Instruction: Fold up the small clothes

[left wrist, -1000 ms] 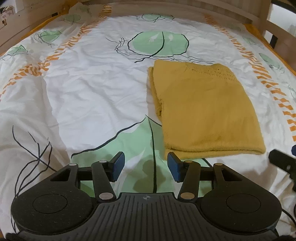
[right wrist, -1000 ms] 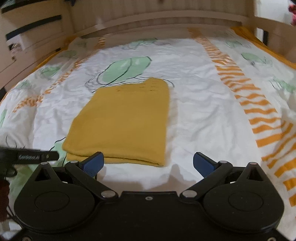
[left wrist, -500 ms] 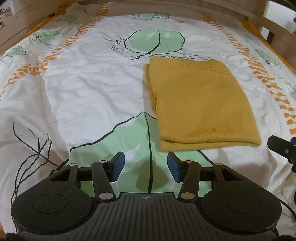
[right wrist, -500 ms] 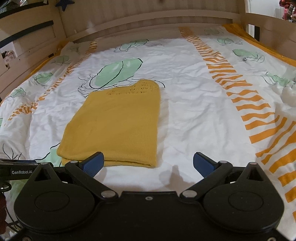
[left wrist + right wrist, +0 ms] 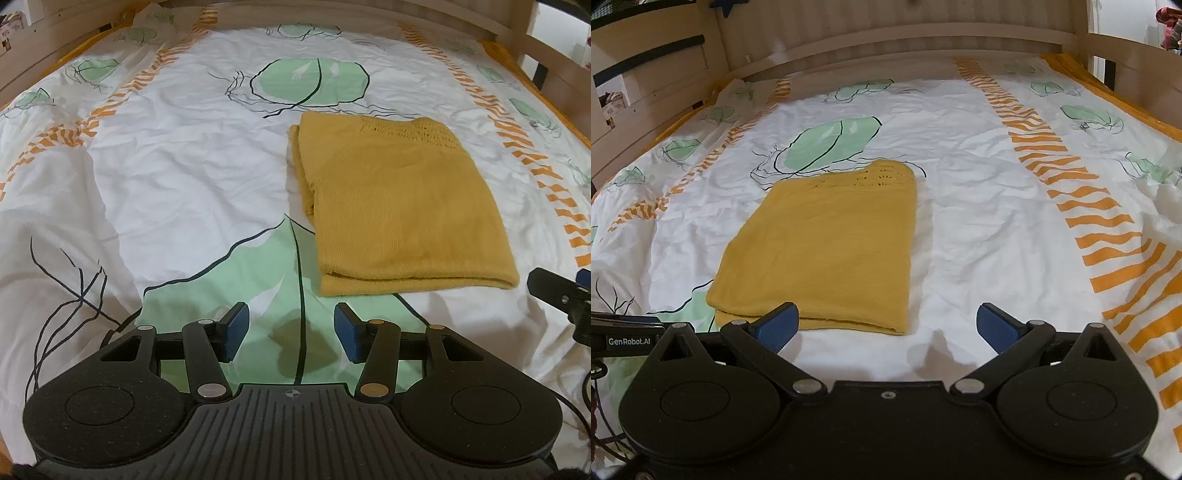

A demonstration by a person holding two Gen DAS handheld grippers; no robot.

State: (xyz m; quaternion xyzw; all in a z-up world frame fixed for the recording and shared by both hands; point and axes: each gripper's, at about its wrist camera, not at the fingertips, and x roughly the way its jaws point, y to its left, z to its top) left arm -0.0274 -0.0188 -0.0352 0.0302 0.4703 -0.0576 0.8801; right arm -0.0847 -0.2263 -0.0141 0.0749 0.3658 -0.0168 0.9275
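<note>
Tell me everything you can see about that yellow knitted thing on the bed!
The yellow knitted garment is mustard coloured and looks soft, with a lacy holed band along its far edge. It is folded into a neat rectangle, with layers showing at the near edge. It lies flat on the leaf-print bedcover. Neither gripper touches it.

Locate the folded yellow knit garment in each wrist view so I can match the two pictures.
Left wrist view: the yellow knit garment lies right of centre on the bedsheet, beyond the open left tongs.
Right wrist view: it lies left of centre, its near edge just behind the left pad of the open right tongs.
Shared landmark: the large green leaf print just beyond the garment's far edge.
</note>
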